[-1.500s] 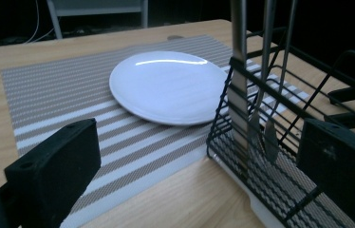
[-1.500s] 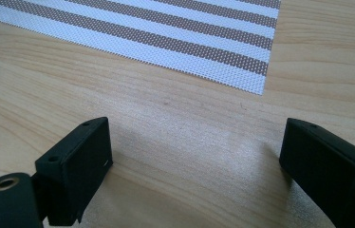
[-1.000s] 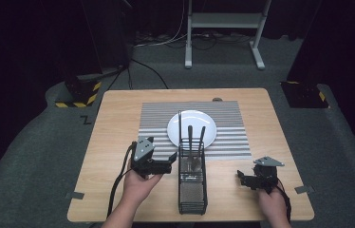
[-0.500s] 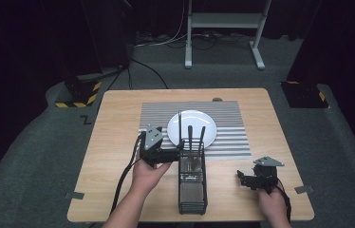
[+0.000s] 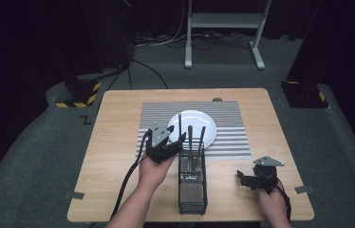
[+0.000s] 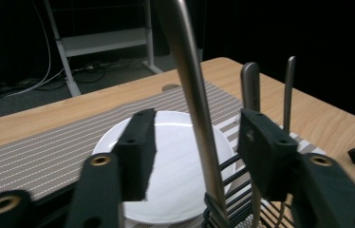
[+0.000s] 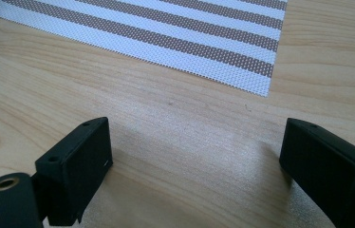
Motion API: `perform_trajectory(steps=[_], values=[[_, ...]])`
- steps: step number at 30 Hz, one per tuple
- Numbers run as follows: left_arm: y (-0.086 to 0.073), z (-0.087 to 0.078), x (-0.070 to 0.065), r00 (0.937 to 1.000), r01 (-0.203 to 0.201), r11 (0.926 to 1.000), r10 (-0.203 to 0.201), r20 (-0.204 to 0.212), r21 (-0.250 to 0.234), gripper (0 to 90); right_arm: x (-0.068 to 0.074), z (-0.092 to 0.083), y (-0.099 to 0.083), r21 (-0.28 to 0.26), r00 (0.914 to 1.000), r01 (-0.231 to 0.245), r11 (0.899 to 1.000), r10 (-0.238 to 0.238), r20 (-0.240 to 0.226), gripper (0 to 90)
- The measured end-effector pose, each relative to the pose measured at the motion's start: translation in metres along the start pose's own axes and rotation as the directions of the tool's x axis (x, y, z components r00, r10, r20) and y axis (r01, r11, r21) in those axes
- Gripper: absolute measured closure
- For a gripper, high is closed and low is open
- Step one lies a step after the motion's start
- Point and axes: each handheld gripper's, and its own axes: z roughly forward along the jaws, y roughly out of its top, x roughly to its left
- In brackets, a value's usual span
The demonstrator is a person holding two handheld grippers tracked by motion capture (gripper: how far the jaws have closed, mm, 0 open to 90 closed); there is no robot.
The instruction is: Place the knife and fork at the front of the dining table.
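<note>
I have the left claw [image 5: 181, 140] at the far, upper end of the black wire cutlery basket [image 5: 192, 190], just left of the middle of the high view. Its jaws have just been closing, and they stand on either side of the tallest utensil handle [image 5: 180, 124], a slim steel stem that rises above the basket's rim. In the left gripper view that handle [image 6: 195, 109] runs up the middle of the frame between my two black jaws; there is a clear gap on the left side and the right jaw sits close to it, so I read the pads as not yet pressing on it. Two more steel handles [image 6: 250, 83] stand to the right of it in that view, also rising out of the basket [image 6: 223, 209].

Behind the handles lies a white plate [image 5: 204, 124] on a striped placemat [image 5: 232, 128], in the centre of the wooden table [image 5: 118, 156]; the basket's far end sits at the mat's near edge.

My right claw [image 5: 240, 179] rests low on the table at the lower right of the high view, well apart from the basket. In the right gripper view its jaws stand wide apart over bare wood, with nothing between them, and the corner of the placemat [image 7: 213, 52] lies across the top of that frame.
</note>
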Motion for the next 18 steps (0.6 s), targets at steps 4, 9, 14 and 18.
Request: perform_trajectory(steps=[4,9,14,18], values=[[-0.002,0.002,-0.001,0.9996,0.011,0.9999,-0.011,-0.024,0.003,60.4,0.000,0.000,0.000,0.000,1.0000,0.000,1.000,0.000,0.000,10.0],[-0.006,0.005,-0.002,0.9995,0.016,0.9998,-0.015,-0.028,0.009,65.6,0.000,0.000,0.000,0.000,1.0000,0.000,1.000,0.000,0.000,10.0],[-0.010,0.007,-0.002,0.9991,0.039,0.9992,-0.039,-0.016,0.006,68.1,0.000,0.000,0.000,0.000,1.0000,0.000,1.000,0.000,0.000,10.1],[-0.012,0.009,-0.003,0.9986,0.052,0.9986,-0.052,0.000,0.005,71.5,0.000,0.000,0.000,0.000,1.0000,0.000,1.000,0.000,0.000,10.0]])
